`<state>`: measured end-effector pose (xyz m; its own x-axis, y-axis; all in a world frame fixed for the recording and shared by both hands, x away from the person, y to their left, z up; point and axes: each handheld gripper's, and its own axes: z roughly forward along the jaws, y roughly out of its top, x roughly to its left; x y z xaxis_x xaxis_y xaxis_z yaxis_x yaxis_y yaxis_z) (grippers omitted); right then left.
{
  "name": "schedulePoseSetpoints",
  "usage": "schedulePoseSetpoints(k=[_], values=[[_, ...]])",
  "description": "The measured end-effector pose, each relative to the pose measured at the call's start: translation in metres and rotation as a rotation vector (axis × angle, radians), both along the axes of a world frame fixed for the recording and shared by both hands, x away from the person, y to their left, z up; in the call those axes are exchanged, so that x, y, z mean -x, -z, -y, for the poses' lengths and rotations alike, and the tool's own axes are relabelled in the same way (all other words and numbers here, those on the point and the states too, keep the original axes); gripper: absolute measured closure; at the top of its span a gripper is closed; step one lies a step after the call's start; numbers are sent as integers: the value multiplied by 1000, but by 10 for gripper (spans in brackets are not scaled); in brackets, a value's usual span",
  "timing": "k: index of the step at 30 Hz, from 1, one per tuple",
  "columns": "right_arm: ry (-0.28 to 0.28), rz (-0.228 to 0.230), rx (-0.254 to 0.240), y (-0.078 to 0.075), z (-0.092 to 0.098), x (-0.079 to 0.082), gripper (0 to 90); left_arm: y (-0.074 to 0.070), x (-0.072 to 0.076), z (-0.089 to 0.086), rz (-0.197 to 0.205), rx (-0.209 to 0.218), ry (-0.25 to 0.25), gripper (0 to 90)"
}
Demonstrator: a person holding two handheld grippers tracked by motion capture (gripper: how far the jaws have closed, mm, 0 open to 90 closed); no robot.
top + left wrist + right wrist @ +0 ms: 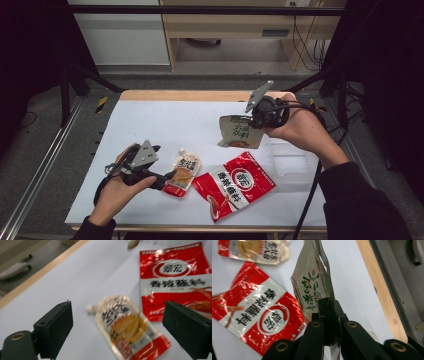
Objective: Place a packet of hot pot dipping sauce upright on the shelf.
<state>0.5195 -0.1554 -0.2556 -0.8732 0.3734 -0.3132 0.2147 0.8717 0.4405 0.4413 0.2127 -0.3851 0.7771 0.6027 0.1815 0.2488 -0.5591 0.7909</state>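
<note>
My left gripper [167, 179] [118, 306] hangs low over the white table top, jaws wide open. A spouted pouch with a yellow and red print [184, 171] [127, 327] lies flat between and ahead of them, untouched by the pads. To its right lies a red and white sauce packet [235, 185] [175, 272] [259, 312]. My right gripper [248, 120] [328, 305] is raised above the table's right side and shut on the edge of a grey-green pouch [240, 132] [312, 282], which hangs from the jaws. The spouted pouch [259, 250] also lies beyond the red packet in the right gripper view.
A white sheet [165, 120] covers the table, with a wooden edge [190, 95] at the far side. A clear plastic container [295, 162] stands at the right, under the right forearm. Dark frame posts flank the table on both sides.
</note>
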Motion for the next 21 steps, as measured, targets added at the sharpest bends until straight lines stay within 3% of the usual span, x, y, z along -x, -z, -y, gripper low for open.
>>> schedulePoseSetpoints(k=[1, 3, 10, 21], values=[[14, 1, -4, -1, 5, -3, 900, 7, -1, -7, -15, 21, -17, 79], [43, 3, -21, -1, 19, -10, 900, 18, -4, -21, -38, 8, -60, 76], [92, 23, -35, 4, 54, -26, 900, 33, -7, -61, -27, 85, -196, 74], [155, 39, -66, 6, 96, -41, 900, 53, -10, -84, -47, 120, -293, 74]])
